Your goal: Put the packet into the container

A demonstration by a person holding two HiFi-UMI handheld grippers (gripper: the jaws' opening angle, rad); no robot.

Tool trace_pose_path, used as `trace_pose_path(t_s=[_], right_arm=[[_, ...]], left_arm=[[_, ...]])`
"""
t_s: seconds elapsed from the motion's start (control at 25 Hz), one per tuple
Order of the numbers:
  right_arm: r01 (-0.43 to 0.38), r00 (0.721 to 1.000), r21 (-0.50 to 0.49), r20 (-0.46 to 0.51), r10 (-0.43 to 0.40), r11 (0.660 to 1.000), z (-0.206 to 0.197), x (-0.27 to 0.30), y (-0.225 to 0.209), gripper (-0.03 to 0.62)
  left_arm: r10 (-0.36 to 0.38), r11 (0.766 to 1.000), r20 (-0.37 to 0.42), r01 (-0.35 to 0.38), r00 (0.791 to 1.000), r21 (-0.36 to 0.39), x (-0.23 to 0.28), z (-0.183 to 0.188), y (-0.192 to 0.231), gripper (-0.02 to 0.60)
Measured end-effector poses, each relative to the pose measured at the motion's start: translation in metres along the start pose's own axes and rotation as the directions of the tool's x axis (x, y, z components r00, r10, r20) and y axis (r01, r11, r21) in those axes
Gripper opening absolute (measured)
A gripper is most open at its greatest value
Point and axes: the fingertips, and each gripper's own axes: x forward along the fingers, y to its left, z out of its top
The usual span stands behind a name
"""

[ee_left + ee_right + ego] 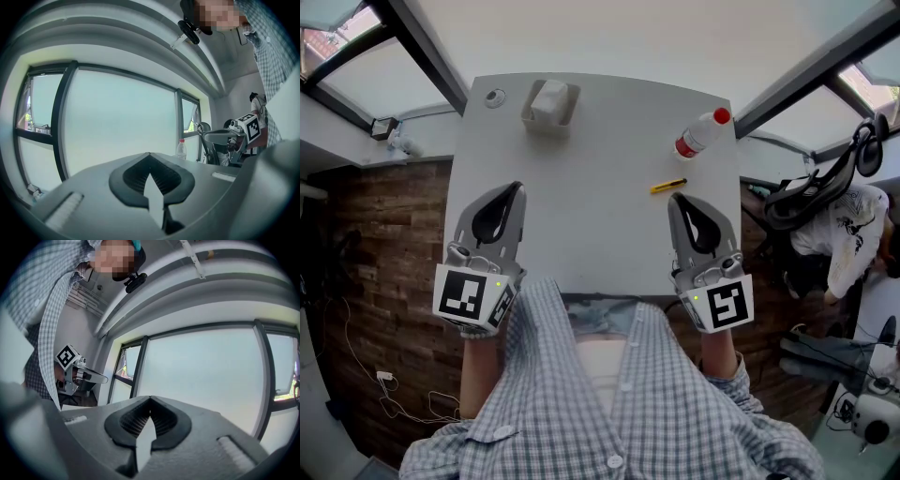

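Far left, the left gripper (517,187) hangs over the near left part of the white worktop (591,216), its marker cube back by the person's checked sleeve. Look along it in the left gripper view: its fingers (93,192) are clenched tip to tip, with only a sliver of light showing through the ribbed pads and nothing caught between them.

Up at the far left corner of the worktop sits a small round grey item (494,97), too small to name. Just to its right is the container (528,114), a pale, open-topped box near the far edge. A white packet (549,97) is down inside it, its top showing above the rim. That puts the packet in the container, well apart from both grippers.

Moving right across bare worktop, there is a small yellow stick-shaped item (668,186) with a dark end. It lies flat, close ahead of the right gripper's tip. Beyond it, near the far right edge, is a white bottle with a red cap (701,133). The left gripper view shows it standing upright.

Now the right gripper (675,199), level with its partner over the near right of the worktop. Its fingers (206,437) are pressed together too, empty, with the ribbed pads meeting at the tip.

Off the right edge, a black chair (806,192) carries a white garment (848,234).
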Motion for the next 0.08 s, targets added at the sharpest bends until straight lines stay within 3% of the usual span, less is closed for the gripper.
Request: trace_pose_path(t_s=[0.08], right_arm=[[-0.003, 1.000, 0.000, 0.002, 0.003, 1.000, -0.0007, 0.0006, 0.0008, -0.002]], left_arm=[[0.000, 1.000, -0.002, 0.000, 1.000, 0.001, 0.0004, -0.0015, -0.0004, 0.000]])
